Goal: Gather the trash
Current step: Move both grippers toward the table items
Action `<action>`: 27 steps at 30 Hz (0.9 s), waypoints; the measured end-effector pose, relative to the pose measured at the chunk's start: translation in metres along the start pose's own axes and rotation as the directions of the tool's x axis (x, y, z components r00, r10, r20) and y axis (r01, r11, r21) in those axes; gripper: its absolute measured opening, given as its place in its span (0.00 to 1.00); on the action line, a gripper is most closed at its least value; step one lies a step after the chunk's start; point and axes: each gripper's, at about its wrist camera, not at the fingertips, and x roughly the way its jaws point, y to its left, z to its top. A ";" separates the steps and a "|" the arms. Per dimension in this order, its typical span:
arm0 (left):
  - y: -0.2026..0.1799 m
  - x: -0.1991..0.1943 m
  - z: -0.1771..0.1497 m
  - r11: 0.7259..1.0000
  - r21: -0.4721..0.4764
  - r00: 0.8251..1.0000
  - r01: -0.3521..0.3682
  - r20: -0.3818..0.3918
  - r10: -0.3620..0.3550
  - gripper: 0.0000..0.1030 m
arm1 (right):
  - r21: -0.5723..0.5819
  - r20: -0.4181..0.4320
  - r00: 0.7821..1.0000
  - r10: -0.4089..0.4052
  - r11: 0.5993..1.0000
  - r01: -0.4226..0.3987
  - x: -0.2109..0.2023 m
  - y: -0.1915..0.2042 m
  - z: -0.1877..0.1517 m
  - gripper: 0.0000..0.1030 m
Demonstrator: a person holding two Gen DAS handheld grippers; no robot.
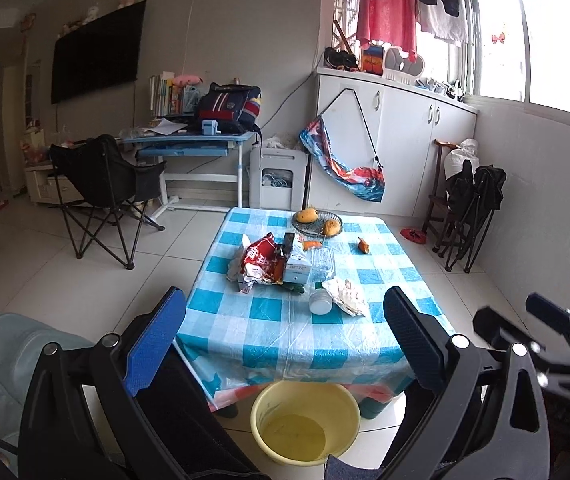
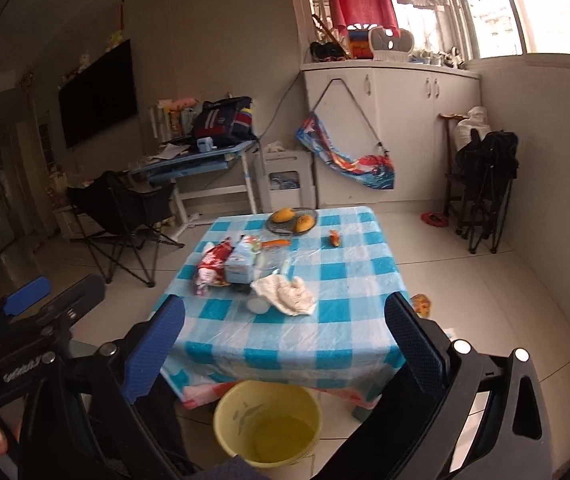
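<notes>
Wrappers and boxes (image 1: 269,266) sit piled left-center on the table (image 1: 269,344). Fruit plate (image 1: 317,222) is behind them. The bucket (image 1: 305,420) sits on the floor in front of the table.

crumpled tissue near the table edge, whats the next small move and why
Probably ease the right gripper forward and down toward the crumpled tissue. Both grippers are open and holding nothing, back from the checked tablecloth. The tissue is the trash nearest this edge, and the yellow bucket sits on the floor just below for the drop.
</notes>
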 end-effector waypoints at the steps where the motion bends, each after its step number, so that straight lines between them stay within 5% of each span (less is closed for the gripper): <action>1: 0.001 -0.007 0.000 1.000 -0.004 1.000 -0.003 0.011 0.003 0.93 | -0.022 0.009 1.000 0.001 1.000 0.000 -0.004 0.006 -0.003 0.93; 13: 0.021 -0.074 -0.002 0.998 -0.050 0.994 -0.032 0.103 0.037 0.93 | -0.083 0.176 0.984 -0.003 0.996 0.018 -0.063 0.021 -0.014 0.93; 27: 0.022 -0.067 0.001 0.997 -0.068 0.995 -0.022 0.100 0.029 0.93 | -0.052 0.157 0.987 0.015 0.999 -0.007 -0.057 0.015 -0.018 0.93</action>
